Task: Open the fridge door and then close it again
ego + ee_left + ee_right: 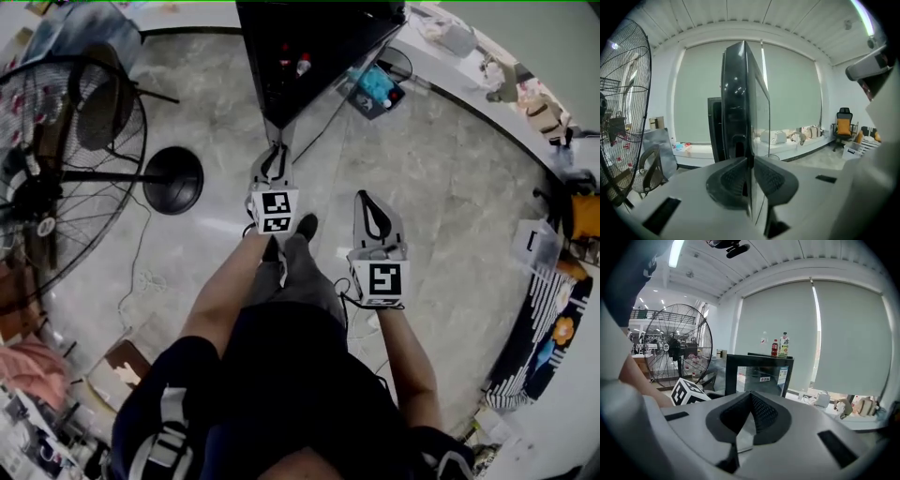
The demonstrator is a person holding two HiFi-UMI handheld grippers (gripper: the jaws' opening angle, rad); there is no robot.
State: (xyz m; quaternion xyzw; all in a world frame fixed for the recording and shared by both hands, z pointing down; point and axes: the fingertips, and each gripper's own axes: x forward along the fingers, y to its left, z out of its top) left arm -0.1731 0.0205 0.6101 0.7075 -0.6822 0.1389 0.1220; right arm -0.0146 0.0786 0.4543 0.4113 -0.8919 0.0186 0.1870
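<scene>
Black fridge (pixel 300 56) at the floor's far edge, standing fan (pixel 66 178) toward its left edge. Glass fridge door (pixel 745 108) swung open, seen edge-on. Fingers of left gripper (pixel 751 174) clamped on that door's edge. Fingers of right gripper (pixel 750 404) pressed together, empty.

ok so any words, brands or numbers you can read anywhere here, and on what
Nothing reads clearly.
White labels on the fridge glass: too small and blurred to read.
Red bottle and green-and-white bottle on top of it: print blurred.
Marker cubes: black-and-white square patterns, no words.
Fridge door, seen edge-on: no print showing.
</scene>
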